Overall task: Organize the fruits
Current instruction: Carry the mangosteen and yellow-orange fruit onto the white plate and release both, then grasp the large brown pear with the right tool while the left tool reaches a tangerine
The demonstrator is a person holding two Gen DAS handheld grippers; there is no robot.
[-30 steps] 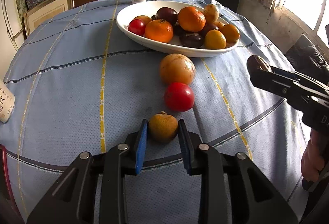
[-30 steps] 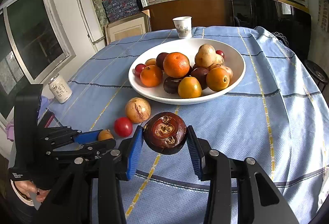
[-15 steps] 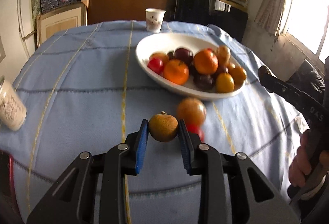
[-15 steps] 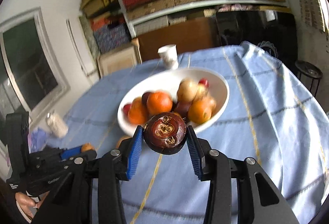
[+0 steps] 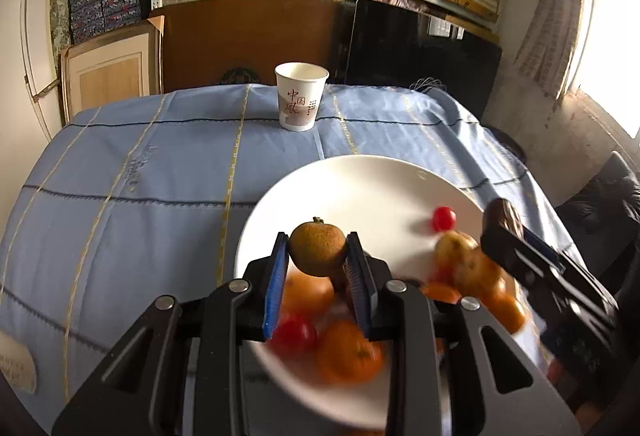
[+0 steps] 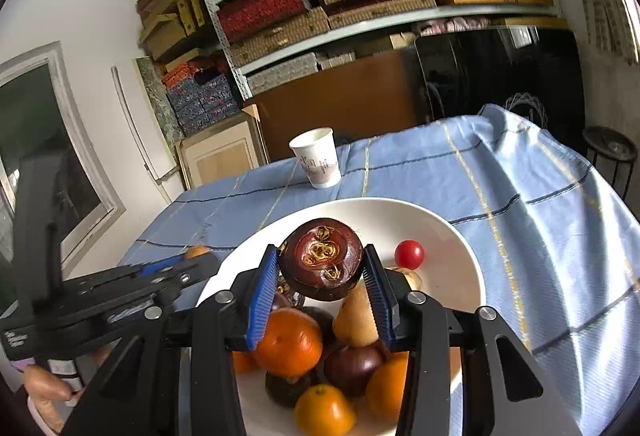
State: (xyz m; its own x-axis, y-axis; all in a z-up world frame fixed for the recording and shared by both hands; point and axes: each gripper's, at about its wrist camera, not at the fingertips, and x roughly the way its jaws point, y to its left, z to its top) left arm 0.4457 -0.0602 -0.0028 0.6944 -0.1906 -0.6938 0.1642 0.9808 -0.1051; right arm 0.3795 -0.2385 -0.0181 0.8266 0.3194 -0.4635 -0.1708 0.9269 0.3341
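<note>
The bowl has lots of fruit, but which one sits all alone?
The small red cherry tomato lies by itself on the bare far side of the white bowl; the other fruits crowd together at the near side.

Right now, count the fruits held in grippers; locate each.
2: a brown fruit in the left gripper, a dark purple fruit in the right gripper, both over the white bowl.

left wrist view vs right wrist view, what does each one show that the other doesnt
Only the left wrist view shows the left tool gripping the small brown fruit and the bright window.

Only the right wrist view shows the carved underside of the dark purple fruit in the right tool, and a hand on the other tool's handle.

Both show the white bowl, paper cup, small red fruit and blue tablecloth.
</note>
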